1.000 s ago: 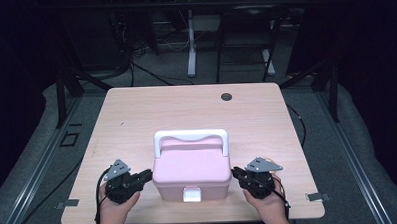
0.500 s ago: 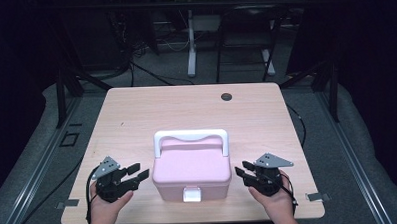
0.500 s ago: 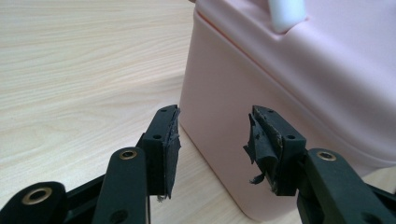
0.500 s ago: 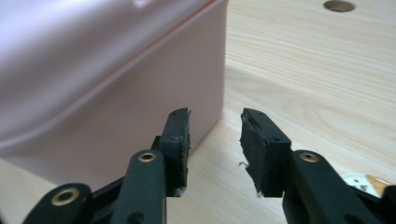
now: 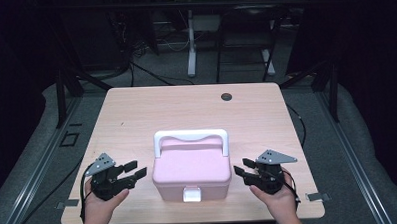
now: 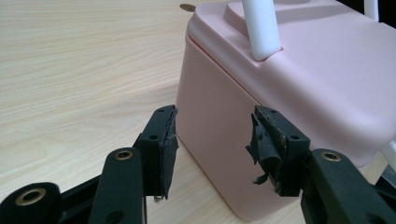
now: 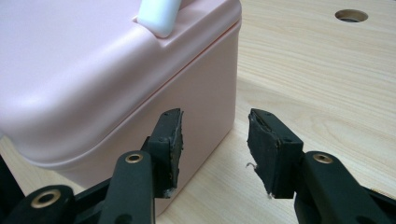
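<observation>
Wooden table (image 5: 136, 114) carries a pink box (image 5: 191, 170); left gripper (image 5: 133, 172) and right gripper (image 5: 241, 169) flank it, jaws just opening, empty, probably for a two-sided lift.

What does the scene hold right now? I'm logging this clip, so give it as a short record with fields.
box: pink box, lid shut, white handle upright, white latch facing the person
support: wooden table
left gripper: open, beside the box, apart from it, jaws just been opening
right gripper: open, beside the box, apart, jaws just been opening
other: cable hole at the far edge
</observation>
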The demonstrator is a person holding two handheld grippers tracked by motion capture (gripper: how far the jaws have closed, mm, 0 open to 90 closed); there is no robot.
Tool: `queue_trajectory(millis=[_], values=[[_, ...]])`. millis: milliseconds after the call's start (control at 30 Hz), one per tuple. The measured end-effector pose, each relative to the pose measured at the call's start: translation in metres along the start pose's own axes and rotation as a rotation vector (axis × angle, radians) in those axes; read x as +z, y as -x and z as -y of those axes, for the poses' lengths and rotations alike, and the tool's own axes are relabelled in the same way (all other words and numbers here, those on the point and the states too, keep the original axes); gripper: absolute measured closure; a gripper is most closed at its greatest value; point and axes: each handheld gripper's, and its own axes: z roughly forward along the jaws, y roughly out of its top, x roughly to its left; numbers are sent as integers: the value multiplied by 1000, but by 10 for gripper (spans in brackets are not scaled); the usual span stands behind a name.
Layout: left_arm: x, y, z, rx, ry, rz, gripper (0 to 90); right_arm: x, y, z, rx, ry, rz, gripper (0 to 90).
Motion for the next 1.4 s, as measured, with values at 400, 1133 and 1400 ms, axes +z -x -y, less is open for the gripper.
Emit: queue_trajectory(millis=[400, 1133, 1400], values=[[-4, 2, -15, 3, 19, 20, 489, -9, 2, -9, -12, 8, -2, 528], [10, 13, -57, 54, -16, 78, 452, -17, 4, -52, -37, 19, -83, 491], [24, 13, -61, 57, -26, 91, 450, -11, -1, -59, -50, 26, -116, 480]])
